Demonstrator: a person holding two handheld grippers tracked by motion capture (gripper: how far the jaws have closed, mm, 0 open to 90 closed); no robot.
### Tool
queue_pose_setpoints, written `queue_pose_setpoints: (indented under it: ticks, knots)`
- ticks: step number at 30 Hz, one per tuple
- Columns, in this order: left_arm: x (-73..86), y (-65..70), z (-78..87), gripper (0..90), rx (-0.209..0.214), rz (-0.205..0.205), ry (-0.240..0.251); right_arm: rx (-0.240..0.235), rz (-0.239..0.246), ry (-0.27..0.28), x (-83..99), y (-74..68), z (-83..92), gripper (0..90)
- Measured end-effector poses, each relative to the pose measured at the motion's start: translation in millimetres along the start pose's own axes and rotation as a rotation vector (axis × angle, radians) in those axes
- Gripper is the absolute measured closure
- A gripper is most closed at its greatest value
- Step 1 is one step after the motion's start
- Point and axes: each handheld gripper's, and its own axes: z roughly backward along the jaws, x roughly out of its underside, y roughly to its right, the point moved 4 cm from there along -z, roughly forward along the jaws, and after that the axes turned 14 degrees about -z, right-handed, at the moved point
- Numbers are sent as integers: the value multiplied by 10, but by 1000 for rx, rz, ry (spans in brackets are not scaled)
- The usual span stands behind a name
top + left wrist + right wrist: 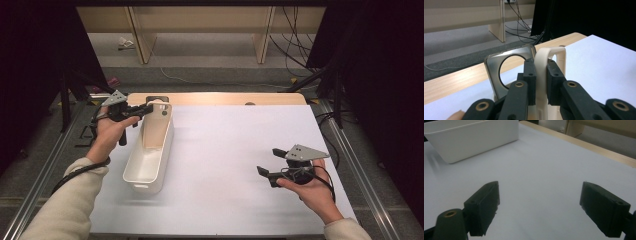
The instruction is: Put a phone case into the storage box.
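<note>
Left gripper (148, 108) clamped on far end wall of long white plastic bin (150, 150), black pads (530, 80) pressing wall's cream rim from both sides. Bin sits on left part of white table sheet (230, 165), long axis running away from person, near end toward front edge. Right gripper (270, 161) hovers over bare sheet at right, jaws spread wide, nothing between; well apart from bin.

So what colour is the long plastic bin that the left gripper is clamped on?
White; the long plastic bin shows best in the high view, gripped by the left gripper.
</note>
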Motion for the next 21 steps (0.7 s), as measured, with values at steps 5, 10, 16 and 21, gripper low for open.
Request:
queue_pose_setpoints:
  ticks: [5,10,16,21]
  knots:
    - [36,-42,-18,795,0,4,-16,-2,0,-6,8,5,-8,172]
    - [40,-73,-32,787,-5,-12,-34,-3,1,-6,9,4,-10,175]
    - [40,-100,-55,775,-11,-38,-56,-3,1,-7,10,5,-9,176]
    - [41,-116,-72,762,-30,-57,-83,-5,1,-8,11,5,-11,178]
